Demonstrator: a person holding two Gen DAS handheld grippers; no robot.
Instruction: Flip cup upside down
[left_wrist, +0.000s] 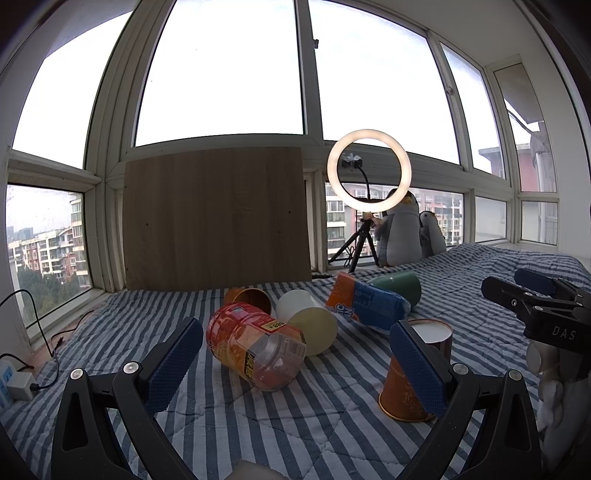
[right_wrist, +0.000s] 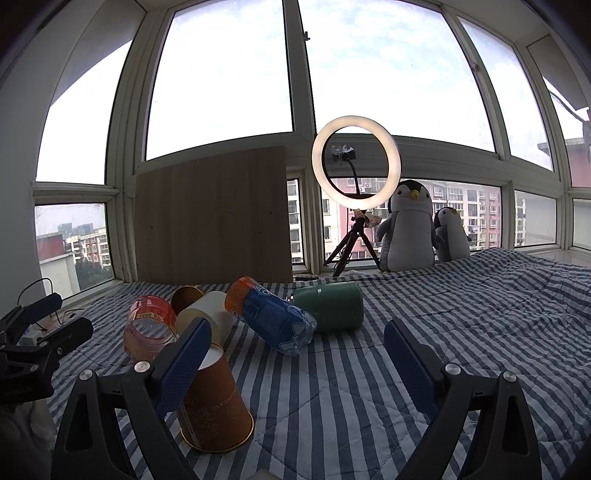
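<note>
Cup: orange paper cup (right_wrist: 216, 402) stands mouth-down on the striped bed (right_wrist: 480, 314), near front, so the flip looks done.
Left tool (left_wrist: 295, 363): spread wide, empty, cup behind its right finger.
Right tool (right_wrist: 297, 363): spread, holding nothing, clear of the cup.
Clutter: bottles (left_wrist: 255, 347) lie behind.

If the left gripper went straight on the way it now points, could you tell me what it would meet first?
Most likely the red-labelled clear jar lying on its side between the left gripper fingers' line; depth is uncertain.

"DAS" on right gripper (left_wrist: 532, 295); "888" sticker on red jar (left_wrist: 255, 345)
</note>
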